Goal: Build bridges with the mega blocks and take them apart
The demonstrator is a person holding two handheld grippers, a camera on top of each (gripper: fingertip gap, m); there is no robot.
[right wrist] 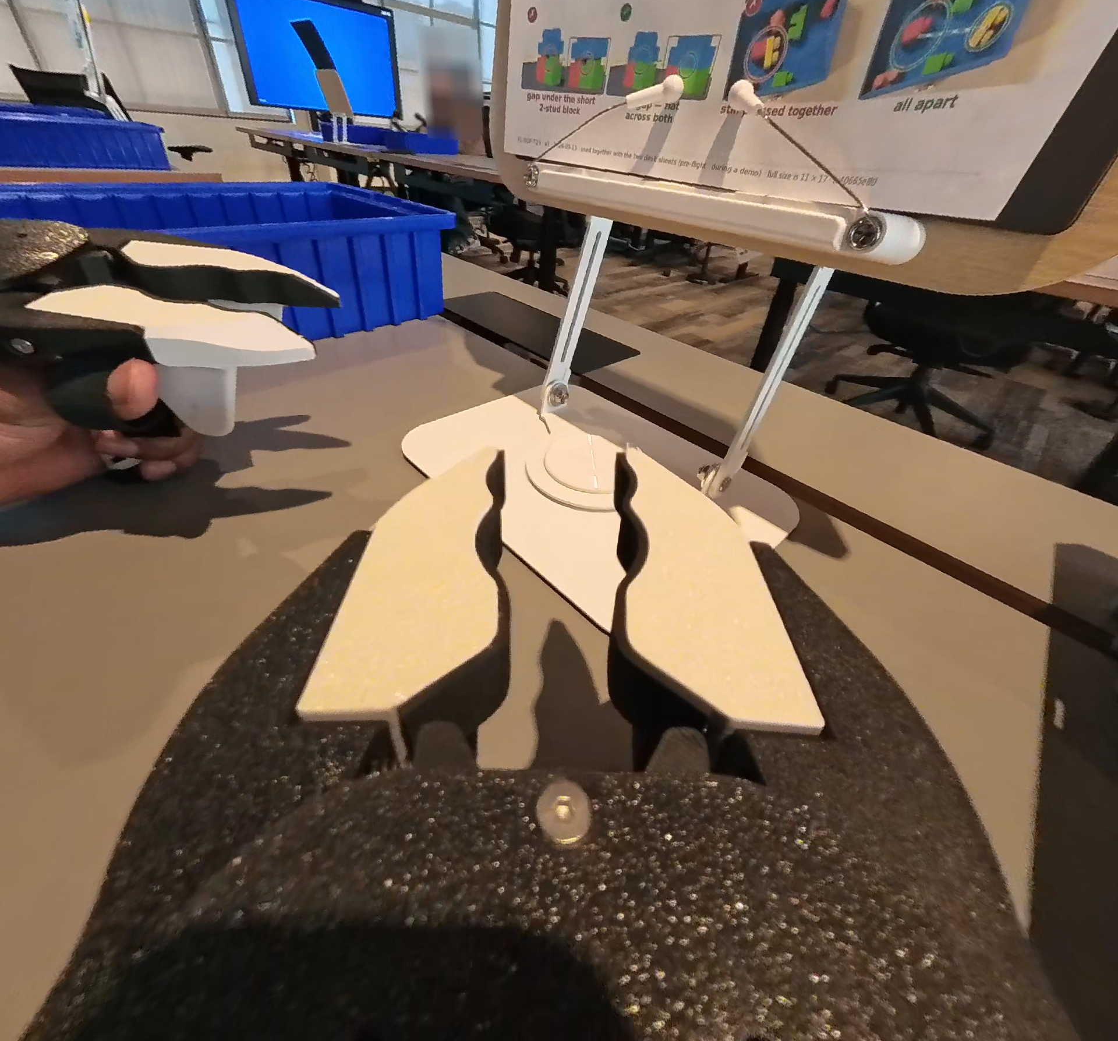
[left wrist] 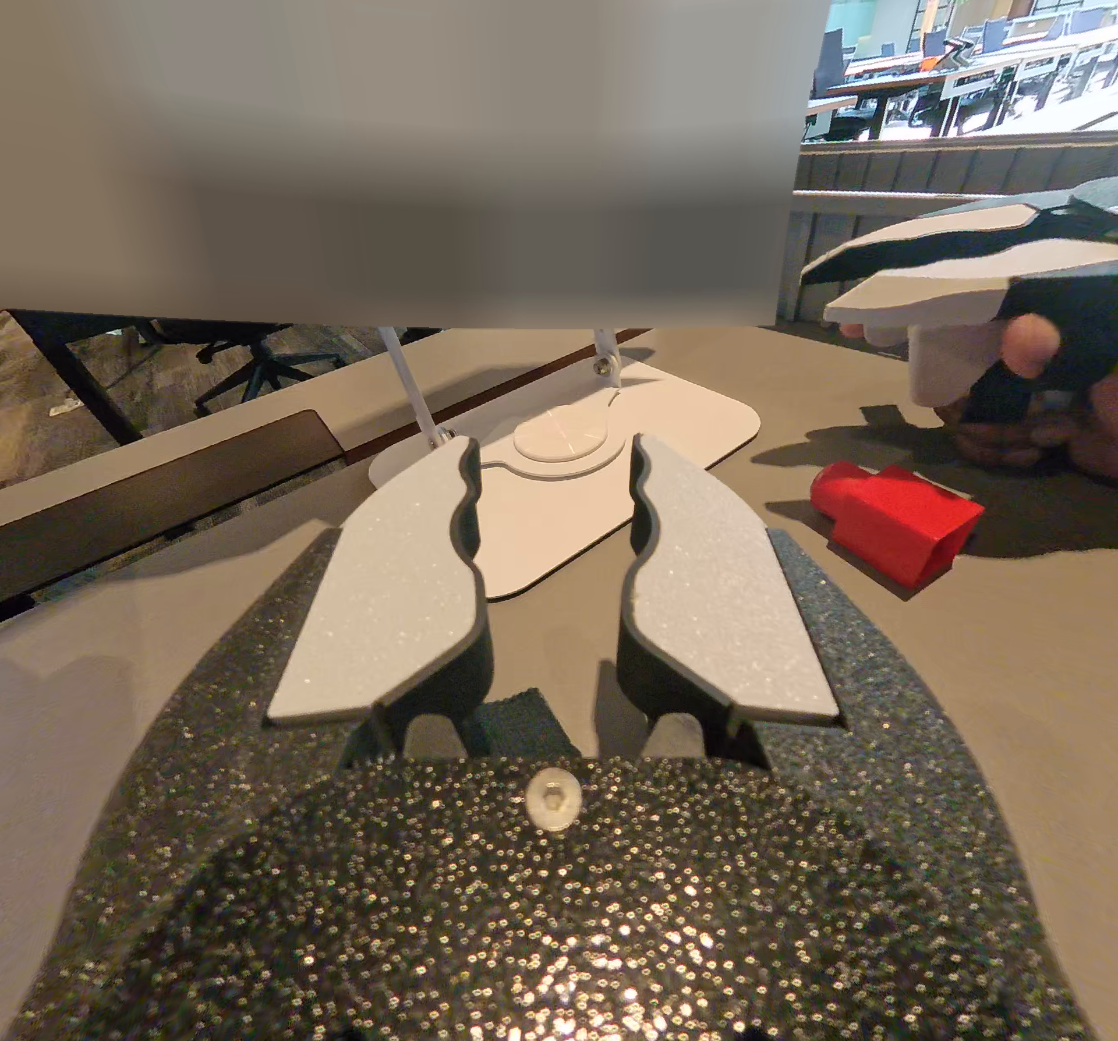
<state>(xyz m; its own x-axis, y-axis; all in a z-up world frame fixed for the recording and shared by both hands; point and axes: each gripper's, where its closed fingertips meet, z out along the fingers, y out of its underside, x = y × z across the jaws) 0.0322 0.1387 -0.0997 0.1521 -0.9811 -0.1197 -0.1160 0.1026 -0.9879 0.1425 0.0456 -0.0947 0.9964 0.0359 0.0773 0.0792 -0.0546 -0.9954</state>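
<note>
A red mega block [left wrist: 895, 519] lies on its side on the grey table [left wrist: 907, 679], to the right of my left gripper [left wrist: 553, 455]. The left gripper is open and empty, held low over the table and pointing at a white stand base [left wrist: 683, 425]. My right gripper [right wrist: 559, 458] is also open and empty, pointing at the same base [right wrist: 460, 440]. The right gripper also shows in the left wrist view [left wrist: 820, 295], above and behind the red block. The left gripper also shows in the right wrist view [right wrist: 323, 325], at the left. No block shows in the right wrist view.
The stand holds an instruction board [right wrist: 786, 44] on two thin white struts above the table's far side. A blue bin [right wrist: 363, 237] stands at the back left. A dark object [right wrist: 1083, 709] sits at the right edge. Office chairs and desks lie beyond the table. My right tips are roughly 9 centimeters from the red mega block [left wrist: 895, 519].
</note>
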